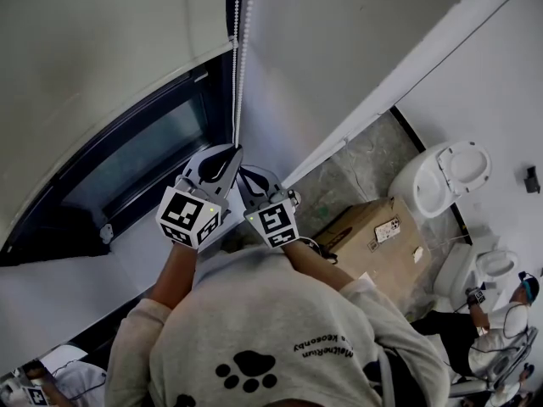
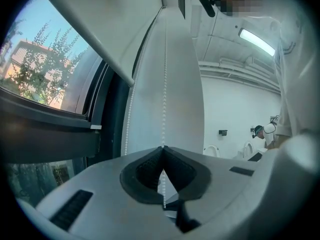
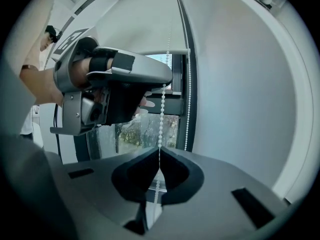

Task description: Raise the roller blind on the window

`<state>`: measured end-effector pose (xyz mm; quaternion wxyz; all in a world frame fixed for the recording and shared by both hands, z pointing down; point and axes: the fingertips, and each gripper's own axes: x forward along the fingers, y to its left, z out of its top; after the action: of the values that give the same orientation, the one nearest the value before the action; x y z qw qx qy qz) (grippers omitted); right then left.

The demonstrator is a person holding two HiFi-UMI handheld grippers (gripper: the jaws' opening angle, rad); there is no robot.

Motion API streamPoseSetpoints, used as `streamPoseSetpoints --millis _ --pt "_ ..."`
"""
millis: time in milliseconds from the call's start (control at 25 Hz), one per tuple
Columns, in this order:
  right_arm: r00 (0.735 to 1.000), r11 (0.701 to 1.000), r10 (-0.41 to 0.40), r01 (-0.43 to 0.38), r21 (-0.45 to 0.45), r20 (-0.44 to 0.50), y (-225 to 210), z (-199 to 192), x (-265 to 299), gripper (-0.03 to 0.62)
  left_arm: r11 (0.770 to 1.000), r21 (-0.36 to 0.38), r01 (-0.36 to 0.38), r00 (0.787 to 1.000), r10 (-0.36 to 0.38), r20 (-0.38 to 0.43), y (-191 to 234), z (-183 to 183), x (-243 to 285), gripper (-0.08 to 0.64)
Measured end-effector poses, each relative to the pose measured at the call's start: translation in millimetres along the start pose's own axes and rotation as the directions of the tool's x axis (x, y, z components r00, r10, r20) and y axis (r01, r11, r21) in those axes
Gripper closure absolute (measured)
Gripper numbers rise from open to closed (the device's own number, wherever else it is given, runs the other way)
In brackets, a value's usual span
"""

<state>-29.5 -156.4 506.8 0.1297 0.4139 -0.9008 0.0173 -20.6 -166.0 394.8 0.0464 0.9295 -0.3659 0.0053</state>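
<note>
The left gripper [image 2: 163,149] and right gripper [image 3: 159,151] are each clamping shut on one strand of the chain [image 3: 161,119], the left higher. The chain is hanging beside the window [image 1: 140,155], and the blind [image 3: 145,26] is covering the window's top.

The head view looks steeply down past the person's shoulders [image 1: 280,329] onto the dark-framed window [image 1: 127,168] and white beaded cord [image 1: 240,49]. Both gripper views sit close behind their own jaws, facing that cord, which all three share.
</note>
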Motion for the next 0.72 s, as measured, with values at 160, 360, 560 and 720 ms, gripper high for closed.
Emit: streamPoseSetpoints --millis 160,360,560,720 --pt "1.000 1.000 -0.015 0.015 -0.011 -0.005 0 0 -1 0.581 1.000 0.005 0.001 1.000 -0.001 0.011 -2 0 -2 0.552" --pt "1.000 1.000 0.001 -0.001 -0.023 0.005 1 5 -1 0.571 1.000 -0.001 -0.005 1.000 0.005 0.019 2 0 -2 0.552" --pt "0.997 0.999 0.042 -0.041 -0.021 0.072 8 30 -13 0.439 1.000 -0.007 -0.011 1.000 0.012 0.025 6 0 -3 0.552" --pt "0.995 0.999 0.043 -0.040 -0.032 0.089 5 43 -26 0.414 1.000 -0.009 -0.011 1.000 0.011 0.026 7 0 -2 0.552"
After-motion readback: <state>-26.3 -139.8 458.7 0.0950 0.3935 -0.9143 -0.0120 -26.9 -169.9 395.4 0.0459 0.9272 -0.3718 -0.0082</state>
